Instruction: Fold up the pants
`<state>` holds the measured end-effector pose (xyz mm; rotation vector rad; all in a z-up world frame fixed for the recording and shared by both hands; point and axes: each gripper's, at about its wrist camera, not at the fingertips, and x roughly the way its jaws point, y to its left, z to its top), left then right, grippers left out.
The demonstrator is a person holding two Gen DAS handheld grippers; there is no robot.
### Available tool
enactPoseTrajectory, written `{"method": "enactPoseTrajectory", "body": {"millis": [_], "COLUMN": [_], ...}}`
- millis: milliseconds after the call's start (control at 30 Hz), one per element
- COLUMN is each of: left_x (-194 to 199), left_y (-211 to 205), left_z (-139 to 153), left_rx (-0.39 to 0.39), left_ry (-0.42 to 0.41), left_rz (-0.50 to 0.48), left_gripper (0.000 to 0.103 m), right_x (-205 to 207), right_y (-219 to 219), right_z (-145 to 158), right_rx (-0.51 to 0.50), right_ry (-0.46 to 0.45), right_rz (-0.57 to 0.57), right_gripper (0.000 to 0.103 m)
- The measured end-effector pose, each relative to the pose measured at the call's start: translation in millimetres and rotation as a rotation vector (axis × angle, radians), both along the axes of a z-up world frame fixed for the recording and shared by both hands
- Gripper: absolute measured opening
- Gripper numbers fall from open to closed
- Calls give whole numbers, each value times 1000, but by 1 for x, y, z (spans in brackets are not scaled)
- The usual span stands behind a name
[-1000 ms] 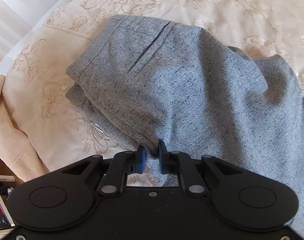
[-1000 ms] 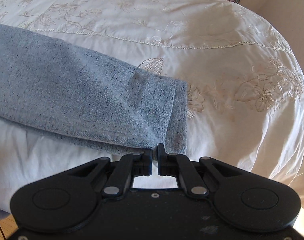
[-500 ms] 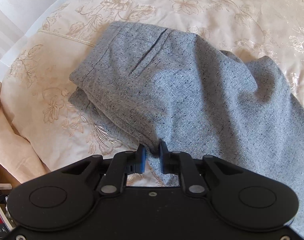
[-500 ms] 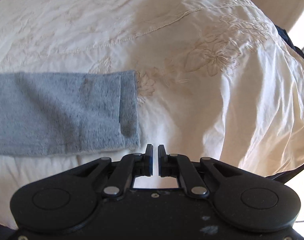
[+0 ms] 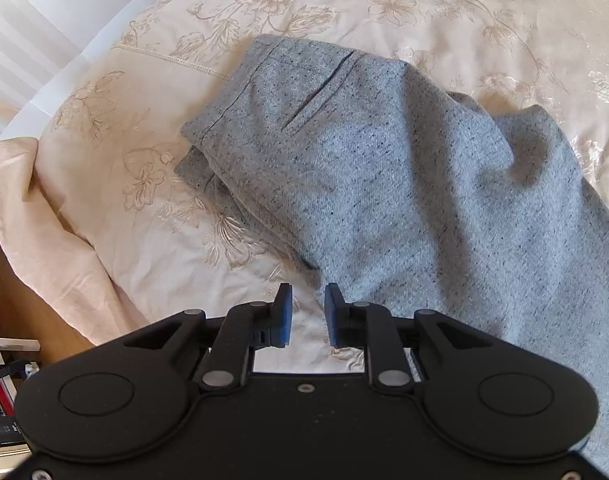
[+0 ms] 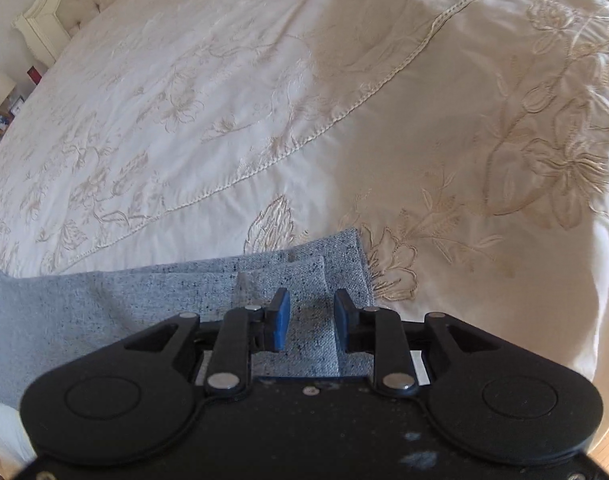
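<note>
Left wrist: left tool (image 5: pixel 307 304) released pants (image 5: pixel 404 184), opening, empty; right tool (image 6: pixel 311 312) opening over cuff.

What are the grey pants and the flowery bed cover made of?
The grey speckled pants look like soft, matte woven or knitted cloth, perhaps a wool blend: dark flecks and a fuzzy weave show. The cream embroidered bed cover looks like smooth, slightly shiny fabric, maybe satin, with raised stitched flowers.

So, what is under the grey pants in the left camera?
Under the grey pants lies the embroidered cream bedspread. A second grey layer of the pants shows below the waistband edge. What the cloth covers further in cannot be seen.
</note>
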<state>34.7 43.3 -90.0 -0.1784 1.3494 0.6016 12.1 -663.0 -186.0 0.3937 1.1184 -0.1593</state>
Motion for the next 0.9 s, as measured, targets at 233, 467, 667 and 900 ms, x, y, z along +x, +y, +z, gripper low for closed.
{"method": "enactPoseTrajectory", "body": {"millis": [233,467,667,900], "left_x": [-11,-11,-15,-4], "left_y": [-17,-35,-35,6], "left_z": [1,10,26,37], "left_rx": [26,33,52,53], "left_ry": [1,-43,-65,-114], "left_rz": [7,-38,-77,-7], "left_gripper": [28,28,28,28], "right_x": [18,29,32,22], "right_y": [-8,-5,-1,10], "right_z": [-25,-10,-19,22], "right_rx": [46,-119,-127,-215], "right_ry": [33,28,54,-53], "right_rz": [50,81,90,84], "right_gripper": [28,3,10,20]}}
